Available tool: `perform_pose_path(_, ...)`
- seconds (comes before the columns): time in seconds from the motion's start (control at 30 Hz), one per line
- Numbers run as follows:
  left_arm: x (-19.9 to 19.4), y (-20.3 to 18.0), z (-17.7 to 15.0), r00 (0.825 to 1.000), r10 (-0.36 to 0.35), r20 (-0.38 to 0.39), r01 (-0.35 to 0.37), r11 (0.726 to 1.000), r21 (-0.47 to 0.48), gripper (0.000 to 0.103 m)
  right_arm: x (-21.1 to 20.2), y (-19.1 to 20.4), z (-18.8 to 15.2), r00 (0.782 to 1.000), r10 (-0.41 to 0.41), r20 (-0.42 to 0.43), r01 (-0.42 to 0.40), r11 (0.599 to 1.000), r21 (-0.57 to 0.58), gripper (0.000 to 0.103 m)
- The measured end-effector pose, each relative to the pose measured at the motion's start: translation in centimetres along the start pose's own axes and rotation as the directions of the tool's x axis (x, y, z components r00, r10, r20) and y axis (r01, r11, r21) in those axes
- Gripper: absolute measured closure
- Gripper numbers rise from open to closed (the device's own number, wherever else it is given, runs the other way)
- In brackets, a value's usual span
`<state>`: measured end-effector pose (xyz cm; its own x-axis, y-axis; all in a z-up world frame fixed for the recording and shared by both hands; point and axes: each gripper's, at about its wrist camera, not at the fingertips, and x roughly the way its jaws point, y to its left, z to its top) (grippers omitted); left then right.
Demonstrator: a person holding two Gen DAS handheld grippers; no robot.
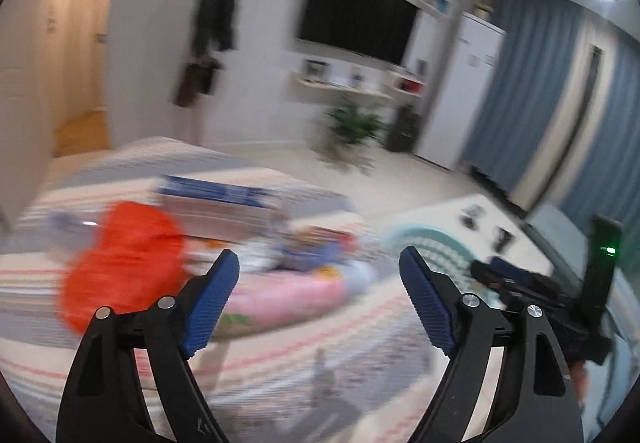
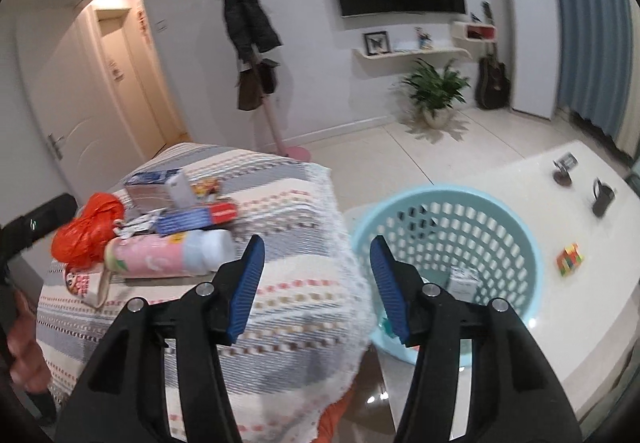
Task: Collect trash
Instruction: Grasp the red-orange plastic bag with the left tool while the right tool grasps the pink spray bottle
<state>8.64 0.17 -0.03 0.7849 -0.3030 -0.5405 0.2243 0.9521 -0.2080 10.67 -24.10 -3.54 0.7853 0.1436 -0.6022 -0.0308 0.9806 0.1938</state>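
Both the left gripper (image 1: 320, 263) and right gripper (image 2: 316, 251) are spread, empty; a crumpled orange bag (image 2: 86, 233) lies beside a pink bottle (image 2: 160, 257).

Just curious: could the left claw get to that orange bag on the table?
Probably yes. The left claw is open and empty, and the orange bag lies at the pile's near edge with nothing in front of it.

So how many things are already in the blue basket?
1 that shows: a small white box on the bottom of the basket. The right gripper hides part of the inside, so more may be there.
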Motion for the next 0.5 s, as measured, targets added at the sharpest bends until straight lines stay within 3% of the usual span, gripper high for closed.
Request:
perform_pose_path(0.17, -1.0, 6.3, 0.7, 0.992, 0.123, -0.037, -0.125, 0.99, -0.06, 0.016, 1.8, 4.0, 0.8, 0.999, 0.046, -0.02, -0.047, 0.996, -0.07, 0.051)
perform_pose_path(0.3, 0.6, 10.1, 0.3, 0.985, 0.102, -0.138, -0.115, 0.989, -0.092, 0.016, 4.2, 6.2, 1.0, 0.992, 0.103, -0.071, -0.109, 0.99, -0.091, 0.051)
perform_pose_path(0.5, 3.5, 11.4, -0.1, 0.966, 0.163, -0.199, -0.182, 0.98, -0.079, 0.016, 7.3, 7.8, 1.5, 0.982, 0.145, -0.124, -0.159, 0.981, -0.108, 0.051)
